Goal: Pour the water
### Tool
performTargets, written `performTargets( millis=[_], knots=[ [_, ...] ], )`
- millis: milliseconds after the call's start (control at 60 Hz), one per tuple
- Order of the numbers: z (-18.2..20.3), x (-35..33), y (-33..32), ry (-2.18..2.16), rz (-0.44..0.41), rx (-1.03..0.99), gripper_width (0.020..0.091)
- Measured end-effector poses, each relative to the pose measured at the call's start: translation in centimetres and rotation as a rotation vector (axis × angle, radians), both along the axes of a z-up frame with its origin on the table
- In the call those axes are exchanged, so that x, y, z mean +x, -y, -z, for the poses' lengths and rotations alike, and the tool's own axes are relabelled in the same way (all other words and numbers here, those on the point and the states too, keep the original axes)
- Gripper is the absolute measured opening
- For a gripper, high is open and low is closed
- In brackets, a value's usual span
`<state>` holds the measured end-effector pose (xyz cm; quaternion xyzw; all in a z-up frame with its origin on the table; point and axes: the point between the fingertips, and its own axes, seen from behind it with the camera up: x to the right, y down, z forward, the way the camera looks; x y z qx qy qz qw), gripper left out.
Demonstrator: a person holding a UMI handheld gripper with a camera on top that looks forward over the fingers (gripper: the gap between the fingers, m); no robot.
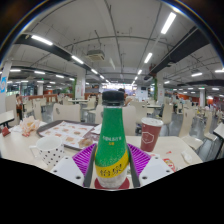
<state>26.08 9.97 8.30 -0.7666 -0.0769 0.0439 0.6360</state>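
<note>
Your single camera rides on the gripper (112,172), facing forward along its fingers at table (20,148) height. The bottle (112,140) stands very near; the hall lies beyond.

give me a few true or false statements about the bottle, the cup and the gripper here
1. A green bottle stands upright between the fingers of the gripper. True.
2. The bottle has no cap. False: a dark cap sits on top.
3. A red paper cup stands beyond the fingers, to the bottle's right. True.
4. The cup lies tipped on its side. False: it stands upright on the table.
5. The bottle bears a yellow label. True.
</note>
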Motion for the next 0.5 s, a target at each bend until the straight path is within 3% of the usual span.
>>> performTargets(
  millis=[83,133,500],
  knots=[
    [0.1,0.5,1.1,0.015,0.034,-0.048,0.0869],
    [-0.5,1.0,2.6,0.020,0.055,-0.048,0.0833],
    [-6.5,0.2,22.8,-0.036,0.162,0.020,0.0852]
  ],
)
